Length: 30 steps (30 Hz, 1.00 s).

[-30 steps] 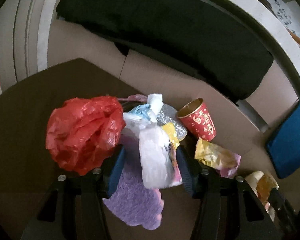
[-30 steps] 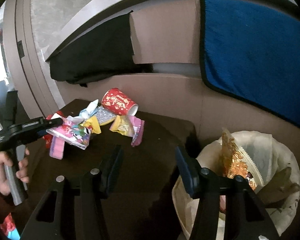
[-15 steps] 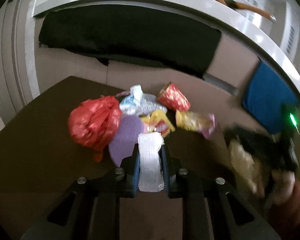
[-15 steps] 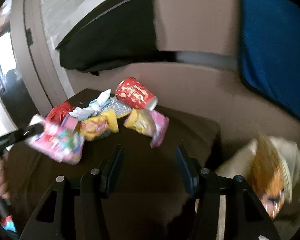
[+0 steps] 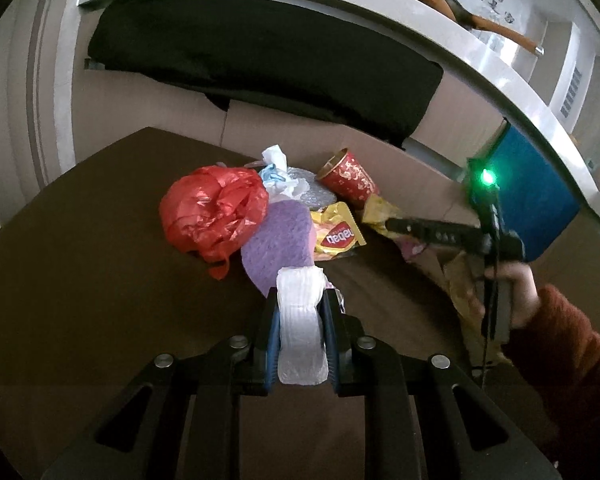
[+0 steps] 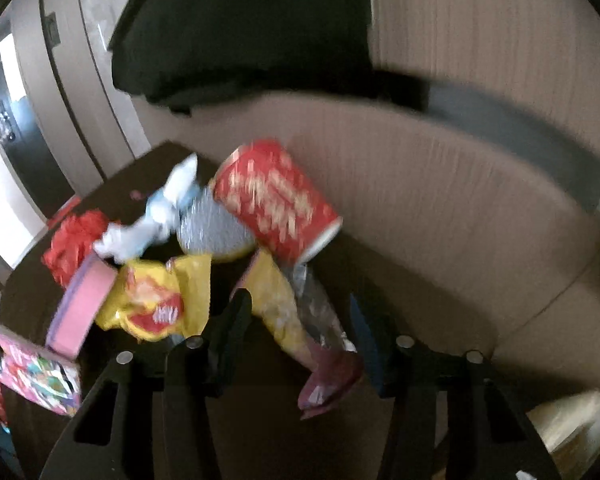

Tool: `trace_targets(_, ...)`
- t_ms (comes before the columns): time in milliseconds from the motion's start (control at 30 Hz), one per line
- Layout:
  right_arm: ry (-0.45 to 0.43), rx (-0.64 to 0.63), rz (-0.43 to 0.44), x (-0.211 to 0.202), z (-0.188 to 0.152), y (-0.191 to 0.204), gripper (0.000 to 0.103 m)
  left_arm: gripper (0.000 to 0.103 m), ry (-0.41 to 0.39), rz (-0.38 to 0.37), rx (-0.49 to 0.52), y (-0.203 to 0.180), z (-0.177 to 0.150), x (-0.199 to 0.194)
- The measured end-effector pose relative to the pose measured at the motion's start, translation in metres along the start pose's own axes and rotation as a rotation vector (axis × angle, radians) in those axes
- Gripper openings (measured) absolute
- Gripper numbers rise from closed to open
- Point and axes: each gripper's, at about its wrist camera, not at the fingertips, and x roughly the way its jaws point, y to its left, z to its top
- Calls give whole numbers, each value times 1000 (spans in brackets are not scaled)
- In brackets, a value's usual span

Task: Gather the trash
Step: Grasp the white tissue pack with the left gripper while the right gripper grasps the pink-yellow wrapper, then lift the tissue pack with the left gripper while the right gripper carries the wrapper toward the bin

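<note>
My left gripper (image 5: 300, 300) is shut on a white and pink snack wrapper (image 5: 300, 320) and holds it above the dark table (image 5: 80, 280); the wrapper also shows in the right wrist view (image 6: 32, 372). A trash pile lies beyond it: a red plastic bag (image 5: 214, 212), a purple sponge (image 5: 278, 244), a yellow wrapper (image 5: 336, 234), crumpled tissue (image 5: 278, 170) and a red paper cup (image 5: 350, 178). My right gripper (image 6: 300, 320) is open, its fingers on either side of a yellow and pink wrapper (image 6: 296, 312) just in front of the red cup (image 6: 276, 204). The right wrist view is blurred.
A black cloth (image 5: 260, 60) hangs over the cardboard wall (image 5: 300, 128) behind the table. A blue cloth (image 5: 540, 200) hangs at the right. The rim of a pale trash bag (image 6: 572, 424) shows at the lower right of the right wrist view.
My left gripper closed on the white and pink wrapper and drew it back from the pile. My right gripper moved left from the trash bag up to the yellow and pink wrapper.
</note>
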Motion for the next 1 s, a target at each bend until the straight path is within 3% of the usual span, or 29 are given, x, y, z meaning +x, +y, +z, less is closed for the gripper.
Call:
trace_targets(67,-12,-11,33,-9,-11,9,47,20,-2,-7,0,-1,0,2)
trace_targets(167,20,0,172,-20,-25,22,47,20,-9,-17,-7,-2,0,3)
trace_targets(200,15,-15,177,-27,-28,28,47,20,-11,-19,-8,-2,1,4)
trace_targets(400,-53,-139,6,-42,-24,42,47,20,-16,-9,-3,-5,2,5)
trace_targets(567,-16,-97,69,-28,-23,39,47,20,-17,-9,-10,-4,2,5)
trace_targets(733,35,-77,49,1,-28,37,47,21,-16,-5,-9,-4,2,5)
trace_targets(767,42,-71,49,5,-28,36,42,21,-16,-2,-8,-5,2,5)
trace_targets(800,30,-70,41,4,-29,37,34,22,-15,0,-8,-5,2,6)
trace_targets(1000,-89,-64,28,-42,-33,43,32,24,16,19,-12,-9,2,15)
